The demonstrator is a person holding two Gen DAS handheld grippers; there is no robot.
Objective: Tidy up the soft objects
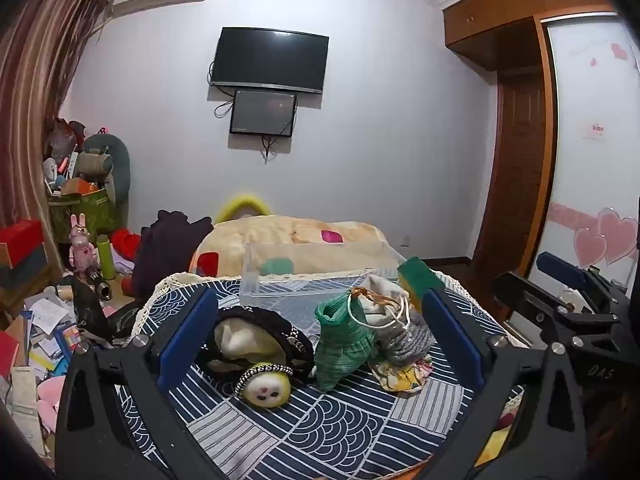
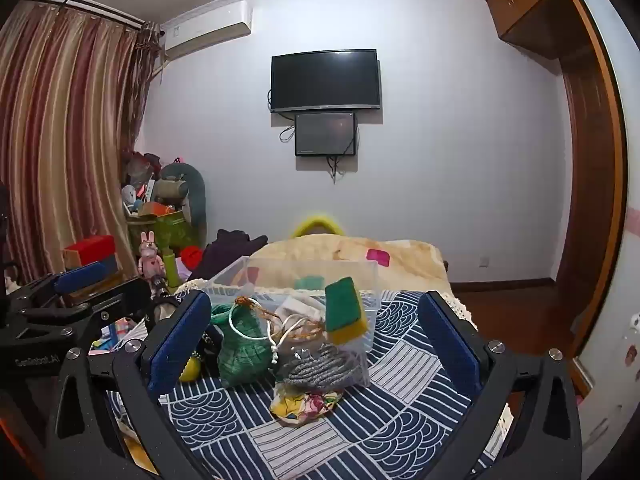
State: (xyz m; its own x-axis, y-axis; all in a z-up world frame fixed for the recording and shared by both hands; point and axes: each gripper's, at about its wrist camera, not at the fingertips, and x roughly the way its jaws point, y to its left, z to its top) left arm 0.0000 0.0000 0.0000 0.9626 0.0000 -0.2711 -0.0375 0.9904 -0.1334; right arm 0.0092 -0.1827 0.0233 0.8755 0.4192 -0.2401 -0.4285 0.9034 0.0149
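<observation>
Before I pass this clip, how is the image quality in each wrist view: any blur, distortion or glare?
Left wrist view: strong fisheye bending at the wardrobe and curtain, dark corner vignette; the pile on the patterned cloth is sharp. Right wrist view: same curvature, dim indoor light, a faint reflection on the television, and the yellow object behind the bedding looks blurred.

Plush toy (image 1: 256,354) left of knitted pouch (image 1: 346,344) — bin (image 1: 312,280) behind.
</observation>
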